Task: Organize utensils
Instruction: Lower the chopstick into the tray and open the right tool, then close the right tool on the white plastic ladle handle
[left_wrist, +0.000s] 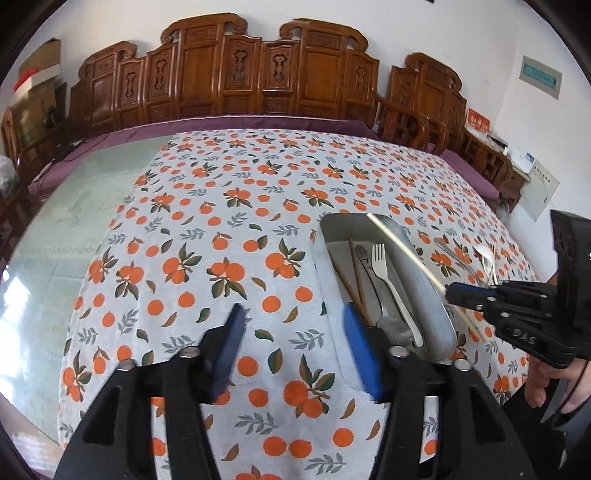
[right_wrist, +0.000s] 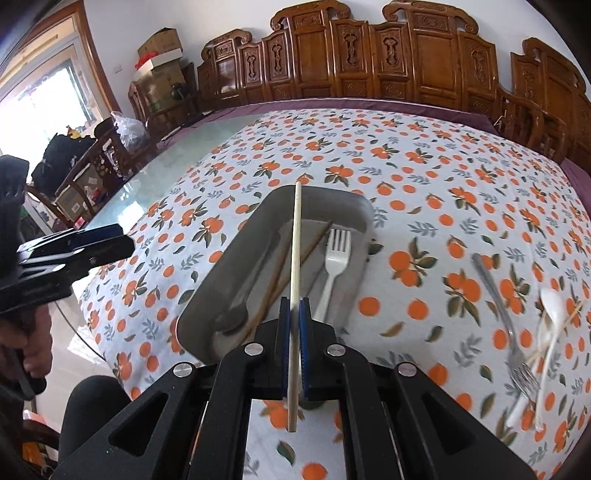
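Left gripper (left_wrist: 291, 347): fingers released, nothing between them, above the worktop (left_wrist: 221, 221) beside the tray (right_wrist: 229, 258). Tray: holds a white fork (right_wrist: 334, 266), brown chopsticks (right_wrist: 280, 273) and a dark utensil, partly hidden. Right gripper (right_wrist: 294, 350): fingers clenched on a pale chopstick (right_wrist: 296, 236), held over the tray. The chopstick looks light, stiff and smooth, likely to pivot; a mid-length hold suits it. Far right: metal fork (right_wrist: 498, 306) and white spoon (right_wrist: 550, 306), blurred on the worktop.

Bright window daylight, glare on the glass tabletop (left_wrist: 55, 236), curved fisheye edges, motion-blurred fingers (left_wrist: 360, 350).
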